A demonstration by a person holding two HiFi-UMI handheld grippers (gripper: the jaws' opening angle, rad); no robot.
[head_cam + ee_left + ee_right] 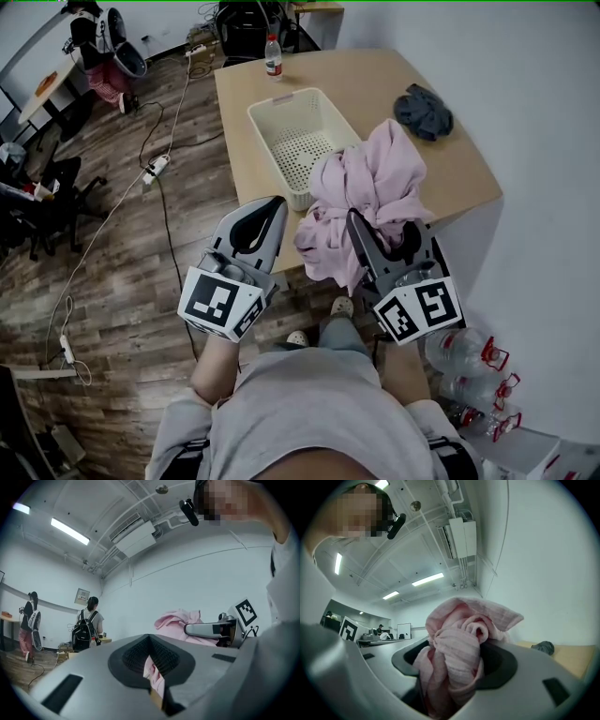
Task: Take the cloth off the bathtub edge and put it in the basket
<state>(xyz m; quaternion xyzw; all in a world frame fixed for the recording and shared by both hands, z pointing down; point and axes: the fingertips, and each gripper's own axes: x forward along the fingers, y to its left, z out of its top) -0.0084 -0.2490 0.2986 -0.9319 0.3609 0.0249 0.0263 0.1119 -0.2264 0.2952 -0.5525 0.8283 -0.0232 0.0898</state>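
One cloth (370,178) in right hand-held gripper (386,234)

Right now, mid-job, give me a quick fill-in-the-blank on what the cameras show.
The right gripper is shut on a bunched cloth coloured ____.
The cream basket on the table has ____ cloth in it.
The dark grey cloth lies to the ____ of the basket.
Missing: pink; no; right.

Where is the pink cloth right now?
Head view, centre-right: the pink cloth is bunched in the right tongs, over the table's near edge, just right of the cream basket.
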